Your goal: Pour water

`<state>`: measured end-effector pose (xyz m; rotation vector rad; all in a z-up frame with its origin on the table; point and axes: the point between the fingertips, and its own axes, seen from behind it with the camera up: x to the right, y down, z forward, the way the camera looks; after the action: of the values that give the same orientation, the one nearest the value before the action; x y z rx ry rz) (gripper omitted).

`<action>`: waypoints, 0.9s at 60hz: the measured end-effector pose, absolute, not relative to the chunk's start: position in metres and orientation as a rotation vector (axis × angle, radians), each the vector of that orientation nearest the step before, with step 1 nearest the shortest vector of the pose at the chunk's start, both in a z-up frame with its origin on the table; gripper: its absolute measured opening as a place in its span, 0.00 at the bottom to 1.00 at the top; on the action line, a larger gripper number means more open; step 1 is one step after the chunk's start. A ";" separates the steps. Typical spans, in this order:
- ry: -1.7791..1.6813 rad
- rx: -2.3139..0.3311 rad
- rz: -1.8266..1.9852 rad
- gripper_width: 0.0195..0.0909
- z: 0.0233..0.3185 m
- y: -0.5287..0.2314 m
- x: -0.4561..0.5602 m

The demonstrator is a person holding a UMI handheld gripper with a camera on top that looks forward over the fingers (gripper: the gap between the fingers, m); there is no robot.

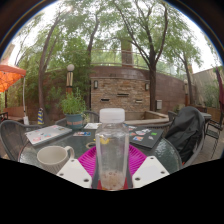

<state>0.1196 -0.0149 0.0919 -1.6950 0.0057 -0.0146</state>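
Brick wall (120, 90) and trees behind a cluttered patio table (60, 130).
Clear plastic bottle (111, 148), white cap on, its contents unreadable, stands between the gripper (111, 172) fingers with magenta pads hugging both sides; whether they clamp it, I cannot tell. White mug (52, 157) at nine o'clock, dark bag (186, 128) at two.
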 end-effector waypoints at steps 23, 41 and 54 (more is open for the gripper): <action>0.009 -1.964 -0.047 0.89 0.092 -0.073 0.118; 0.132 -2.153 -0.129 0.90 0.189 -0.252 0.083; 0.243 -2.176 0.006 0.90 0.258 -0.336 0.042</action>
<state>0.0416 -0.3364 0.2579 -2.1762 0.2428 0.0060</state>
